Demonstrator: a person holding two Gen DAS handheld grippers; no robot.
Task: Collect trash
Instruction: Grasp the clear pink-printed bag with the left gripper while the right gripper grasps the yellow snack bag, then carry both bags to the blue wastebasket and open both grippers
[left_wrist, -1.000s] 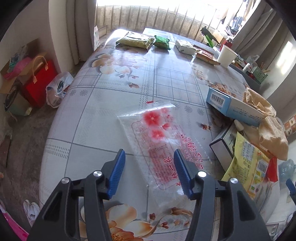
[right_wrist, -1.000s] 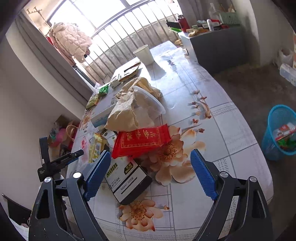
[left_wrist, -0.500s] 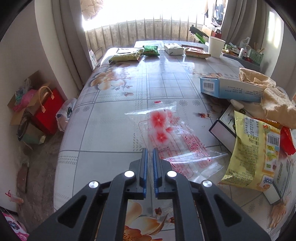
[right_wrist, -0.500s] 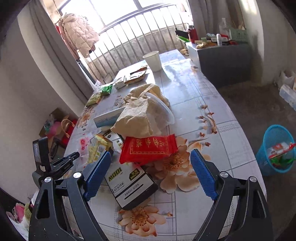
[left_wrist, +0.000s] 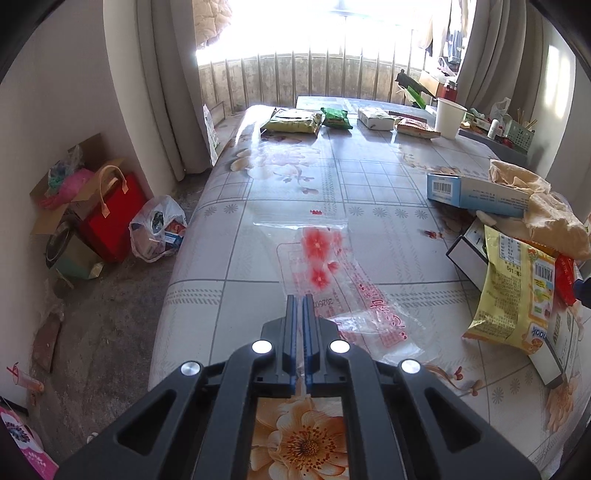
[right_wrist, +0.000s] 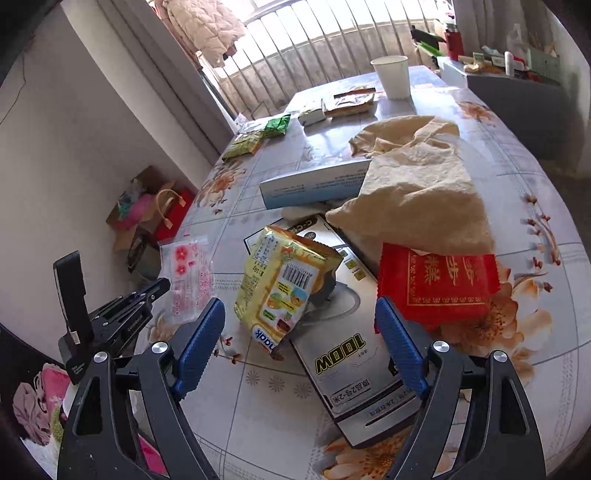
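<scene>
left gripper (left_wrist: 300, 301): jaws pressed together, angled down | right gripper (right_wrist: 301, 325): jaws wide, closing

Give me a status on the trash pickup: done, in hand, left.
Done: nothing visibly cleared, so it looks like an early stage. In hand: the left tool is shut on the clear flowered bag. The right tool is closing around the yellow snack packet, not yet gripping it. Left: the red packet, crumpled paper, boxes, far wrappers and paper cup.
</scene>
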